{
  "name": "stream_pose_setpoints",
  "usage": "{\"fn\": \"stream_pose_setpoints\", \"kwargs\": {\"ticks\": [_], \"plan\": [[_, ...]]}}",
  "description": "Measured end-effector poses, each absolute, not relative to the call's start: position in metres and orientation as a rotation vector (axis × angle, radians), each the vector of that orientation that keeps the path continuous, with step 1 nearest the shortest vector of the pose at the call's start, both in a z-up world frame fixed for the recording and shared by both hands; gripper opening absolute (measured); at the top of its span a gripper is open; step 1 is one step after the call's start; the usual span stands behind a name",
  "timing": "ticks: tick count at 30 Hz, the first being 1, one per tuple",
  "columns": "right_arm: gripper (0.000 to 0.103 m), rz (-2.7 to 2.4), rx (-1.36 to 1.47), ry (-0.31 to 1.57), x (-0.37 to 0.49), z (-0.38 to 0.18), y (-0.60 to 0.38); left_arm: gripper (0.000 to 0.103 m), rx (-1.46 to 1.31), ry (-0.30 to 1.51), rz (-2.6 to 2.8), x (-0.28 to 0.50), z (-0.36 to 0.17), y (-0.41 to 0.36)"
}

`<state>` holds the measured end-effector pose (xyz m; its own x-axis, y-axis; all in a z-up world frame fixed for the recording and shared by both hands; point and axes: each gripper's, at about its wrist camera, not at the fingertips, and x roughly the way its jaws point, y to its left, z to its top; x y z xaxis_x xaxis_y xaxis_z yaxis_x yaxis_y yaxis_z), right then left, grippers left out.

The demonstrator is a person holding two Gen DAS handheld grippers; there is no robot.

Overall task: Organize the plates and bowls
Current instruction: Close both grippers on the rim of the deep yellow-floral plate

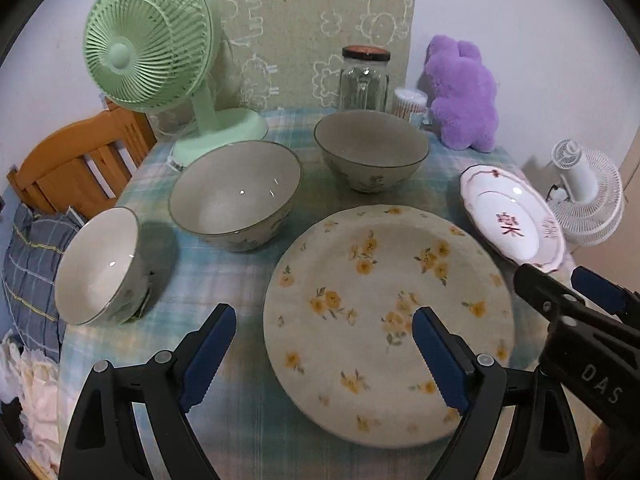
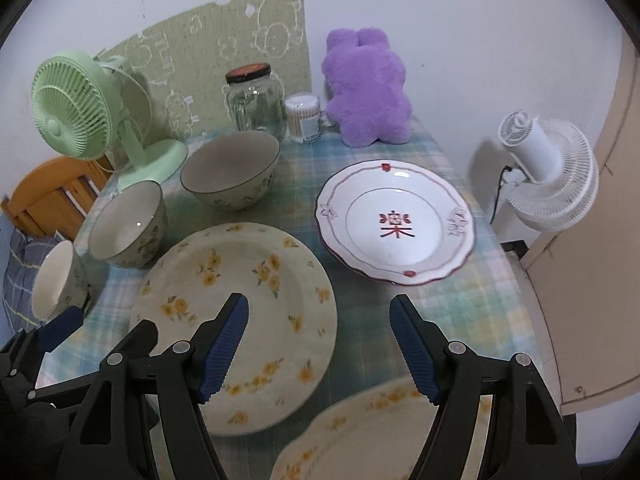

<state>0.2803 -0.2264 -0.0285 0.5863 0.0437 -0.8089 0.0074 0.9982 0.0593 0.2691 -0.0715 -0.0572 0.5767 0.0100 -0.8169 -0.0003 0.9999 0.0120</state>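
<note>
A large yellow-flowered plate [image 1: 388,300] [image 2: 240,320] lies on the checked tablecloth in front of both grippers. A second flowered plate [image 2: 380,432] lies nearest the right gripper. A white plate with a red character [image 1: 512,216] [image 2: 396,220] sits at the right. Three bowls stand to the left: a far bowl [image 1: 370,150] [image 2: 230,170], a middle bowl [image 1: 236,196] [image 2: 128,224] and a small white bowl [image 1: 100,266] [image 2: 56,280]. My left gripper [image 1: 320,352] is open and empty above the near table. My right gripper [image 2: 320,344] [image 1: 576,292] is open and empty.
A green fan [image 1: 152,48] [image 2: 80,112] stands at the back left, with a glass jar [image 1: 364,80] [image 2: 254,98], a cotton-swab tub [image 2: 302,118] and a purple plush [image 1: 464,92] [image 2: 366,88] along the back. A white fan [image 2: 548,172] stands off the table's right edge. A wooden chair [image 1: 80,160] is at the left.
</note>
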Motion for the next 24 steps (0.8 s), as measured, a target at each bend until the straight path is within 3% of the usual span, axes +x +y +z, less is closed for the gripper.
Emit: {"fn": "stream_pose_setpoints", "kwargs": {"ticks": [16,18,21,24], "plan": [[0.076,0.061,-0.001,1.06,0.33,-0.088,-0.209,0.09,-0.002,1.086,0.067,0.309,-0.108,-0.067],[0.075,0.063,-0.001,1.076,0.333,-0.094,-0.209,0.087,0.0,1.097,0.071,0.313,-0.112,-0.067],[0.063,0.071,-0.018,1.089,0.338,-0.1,-0.208,0.084,0.015,1.093,0.065,0.313,-0.115,-0.07],[0.063,0.08,-0.024,1.096,0.345,-0.104,-0.206,0.084,0.019,1.094,0.063,0.316,-0.115,-0.072]]}}
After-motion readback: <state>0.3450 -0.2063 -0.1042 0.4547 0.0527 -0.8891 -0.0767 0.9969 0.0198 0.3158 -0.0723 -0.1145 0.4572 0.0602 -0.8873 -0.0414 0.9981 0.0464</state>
